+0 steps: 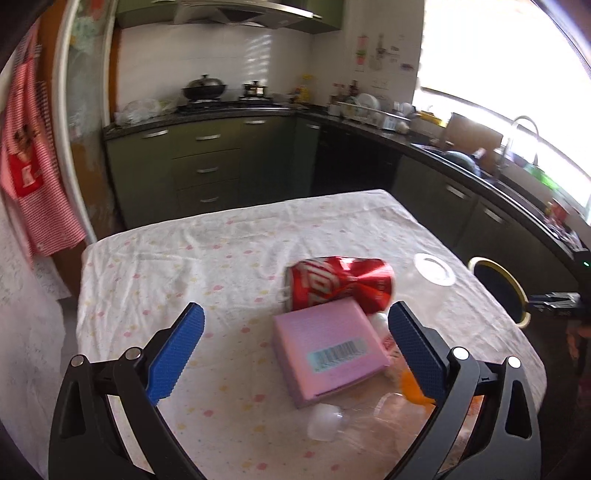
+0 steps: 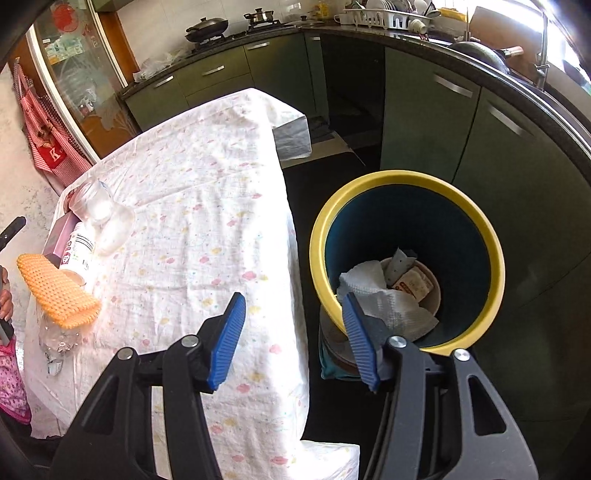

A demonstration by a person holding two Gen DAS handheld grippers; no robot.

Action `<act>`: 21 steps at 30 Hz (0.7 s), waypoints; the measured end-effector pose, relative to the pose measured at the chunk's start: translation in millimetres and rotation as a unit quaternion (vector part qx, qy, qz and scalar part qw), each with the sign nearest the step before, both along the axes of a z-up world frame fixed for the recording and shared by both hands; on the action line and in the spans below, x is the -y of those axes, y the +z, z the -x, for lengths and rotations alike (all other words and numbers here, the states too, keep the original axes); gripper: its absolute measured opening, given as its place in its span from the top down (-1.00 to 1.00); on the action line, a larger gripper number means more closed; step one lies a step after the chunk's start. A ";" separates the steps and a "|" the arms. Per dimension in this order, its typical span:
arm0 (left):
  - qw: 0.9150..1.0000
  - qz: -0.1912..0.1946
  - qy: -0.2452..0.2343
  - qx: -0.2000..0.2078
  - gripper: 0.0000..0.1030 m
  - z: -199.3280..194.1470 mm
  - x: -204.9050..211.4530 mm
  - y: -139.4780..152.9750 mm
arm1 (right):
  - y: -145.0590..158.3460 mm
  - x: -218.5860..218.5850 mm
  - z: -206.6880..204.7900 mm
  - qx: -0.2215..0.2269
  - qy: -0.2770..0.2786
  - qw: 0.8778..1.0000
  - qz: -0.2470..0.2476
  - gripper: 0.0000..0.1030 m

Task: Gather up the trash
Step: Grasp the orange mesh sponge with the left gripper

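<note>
Blue-padded jaws of the right gripper [image 2: 293,341] stand apart and empty over the table's right edge, just beside the yellow-rimmed blue bin [image 2: 495,236], which already holds crumpled paper. Jaws of the left gripper [image 1: 295,352] are spread wide, also empty, above the pink barcoded box [image 1: 328,350]. Behind it, the crushed red soda can [image 1: 340,284] lies on its side, long axis across the tabletop. Best approach: straddle the box's short width, close squarely, then lift.

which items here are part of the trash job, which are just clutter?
Job:
- crushed red soda can
- pink cardboard box
- clear plastic bottle
- yellow-rimmed blue bin

Lying about:
- black lidded wok
- red checked apron
- white dish rack
</note>
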State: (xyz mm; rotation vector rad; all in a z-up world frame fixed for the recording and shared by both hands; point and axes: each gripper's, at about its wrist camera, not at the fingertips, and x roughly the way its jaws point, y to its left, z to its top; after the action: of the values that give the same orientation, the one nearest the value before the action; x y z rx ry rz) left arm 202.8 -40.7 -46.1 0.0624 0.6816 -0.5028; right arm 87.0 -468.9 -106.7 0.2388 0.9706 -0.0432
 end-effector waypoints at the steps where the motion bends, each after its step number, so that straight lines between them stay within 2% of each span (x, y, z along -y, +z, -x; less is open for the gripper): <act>1: 0.999 0.004 -0.032 -0.001 -0.91 4.9 5.5 6.4 | -0.1 0.6 0.7 0.000 0.000 1.000 -0.001 -0.02; 4: 0.989 0.002 -0.150 0.010 -0.91 24.3 24.8 29.5 | -0.3 2.9 2.4 0.000 0.000 1.000 -0.001 -0.02; 6: 0.972 -0.032 -0.230 0.023 -0.91 41.6 46.5 40.2 | -1.0 3.5 2.4 0.000 0.000 1.000 -0.003 -0.02; 8: 0.948 -0.090 -0.301 0.040 -0.91 59.3 74.0 41.0 | -2.8 2.8 2.4 -0.001 0.001 1.000 -0.006 -0.02; 11: 0.900 -0.175 -0.397 0.039 -0.85 78.9 110.9 28.1 | -6.5 -1.3 2.8 -0.002 0.005 1.000 -0.012 -0.02; 13: 0.875 -0.227 -0.426 0.032 -0.48 86.4 130.5 16.1 | -9.3 -2.4 2.9 -0.004 0.009 1.000 -0.014 -0.02; 14: 0.867 -0.247 -0.432 0.031 -0.40 86.2 138.3 10.4 | -10.0 -3.0 3.5 -0.005 0.010 1.000 -0.016 -0.02; 15: 0.860 -0.263 -0.437 0.030 -0.24 86.5 144.8 5.7 | -11.1 -2.7 3.8 -0.006 0.011 1.000 -0.018 -0.02; 16: 0.853 -0.274 -0.443 0.025 -0.06 86.0 150.1 1.5 | -11.6 -2.2 4.4 -0.007 0.011 1.000 -0.018 -0.02; 18: 0.844 -0.290 -0.451 0.012 0.08 82.3 156.1 -6.7 | -11.8 -0.6 5.8 -0.007 0.010 1.000 -0.019 -0.02; 21: 0.835 -0.324 -0.445 0.015 0.10 73.9 162.9 -18.7 | -12.0 2.9 7.8 -0.006 0.007 1.000 -0.022 -0.02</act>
State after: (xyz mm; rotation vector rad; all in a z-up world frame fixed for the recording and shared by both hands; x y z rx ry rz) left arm 129.0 -203.6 -64.8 1.0718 0.7469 -1.1398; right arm 79.2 -471.8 -118.7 0.2724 0.9858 -0.0105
